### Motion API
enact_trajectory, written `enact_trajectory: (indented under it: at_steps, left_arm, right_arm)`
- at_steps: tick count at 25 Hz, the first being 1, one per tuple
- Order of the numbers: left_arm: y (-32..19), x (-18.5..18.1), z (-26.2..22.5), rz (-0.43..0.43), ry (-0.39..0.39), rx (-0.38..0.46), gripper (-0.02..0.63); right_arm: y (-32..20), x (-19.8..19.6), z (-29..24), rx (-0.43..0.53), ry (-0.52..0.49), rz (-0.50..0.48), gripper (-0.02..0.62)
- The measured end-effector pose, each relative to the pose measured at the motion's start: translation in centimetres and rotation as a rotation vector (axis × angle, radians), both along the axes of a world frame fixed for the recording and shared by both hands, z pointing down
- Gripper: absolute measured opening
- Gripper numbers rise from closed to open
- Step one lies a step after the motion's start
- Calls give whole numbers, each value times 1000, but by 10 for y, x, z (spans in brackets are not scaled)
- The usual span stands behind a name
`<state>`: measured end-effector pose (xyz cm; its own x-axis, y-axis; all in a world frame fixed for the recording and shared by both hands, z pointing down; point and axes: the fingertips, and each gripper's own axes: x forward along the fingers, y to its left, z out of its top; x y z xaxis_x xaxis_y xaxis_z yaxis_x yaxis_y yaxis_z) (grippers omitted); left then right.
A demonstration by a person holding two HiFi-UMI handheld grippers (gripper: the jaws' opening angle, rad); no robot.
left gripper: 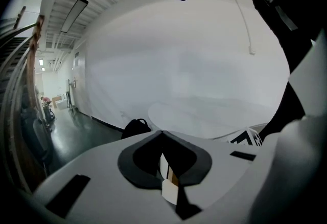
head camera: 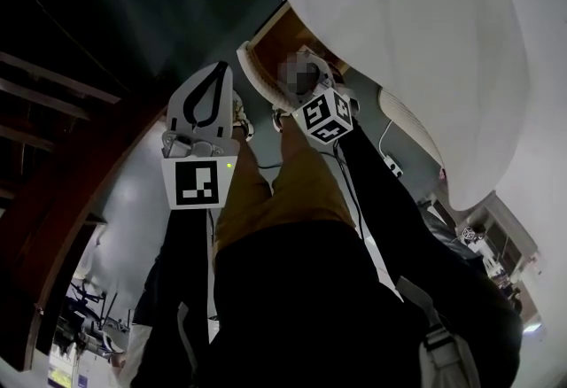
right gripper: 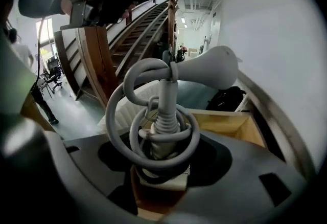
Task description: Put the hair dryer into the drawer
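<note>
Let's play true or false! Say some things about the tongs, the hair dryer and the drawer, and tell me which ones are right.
1. The right tongs are gripping a white hair dryer. True.
2. The cord hangs down loose. False: the cord is wound in loops around the handle.
3. The left tongs are holding a brush. False: they are shut with nothing in them.
4. There is an open wooden drawer beyond the hair dryer. True.
5. The hair dryer lies inside the drawer. False: it is in the right tongs, outside the drawer.
</note>
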<state>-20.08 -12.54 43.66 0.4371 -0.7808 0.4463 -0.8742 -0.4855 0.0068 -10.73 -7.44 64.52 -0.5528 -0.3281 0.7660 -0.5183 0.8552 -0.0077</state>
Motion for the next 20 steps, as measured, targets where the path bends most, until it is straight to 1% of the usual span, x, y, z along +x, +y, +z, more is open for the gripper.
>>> enact_trajectory:
  at_steps: [3, 7, 11, 14, 17, 20]
  left_arm:
    - [4, -3, 3, -12, 2, -13, 14]
    - [8, -3, 9, -22, 10, -32, 14]
    - [10, 1, 9, -15, 11, -34, 14]
    - [9, 1, 9, -15, 12, -31, 15]
    - [9, -1, 10, -29, 21, -41, 14]
    - [9, -2, 12, -31, 21, -41, 14]
  right_arm:
    - [8, -5, 10, -30, -7, -32, 287]
    - [5, -16, 14, -60, -47, -55, 290]
    - [7, -27, 18, -105, -60, -100, 291]
    - [10, -27, 24, -133, -41, -111, 298]
    - [18, -17, 38, -186, 20, -119, 298]
    - [22, -13, 46, -226, 48, -111, 298]
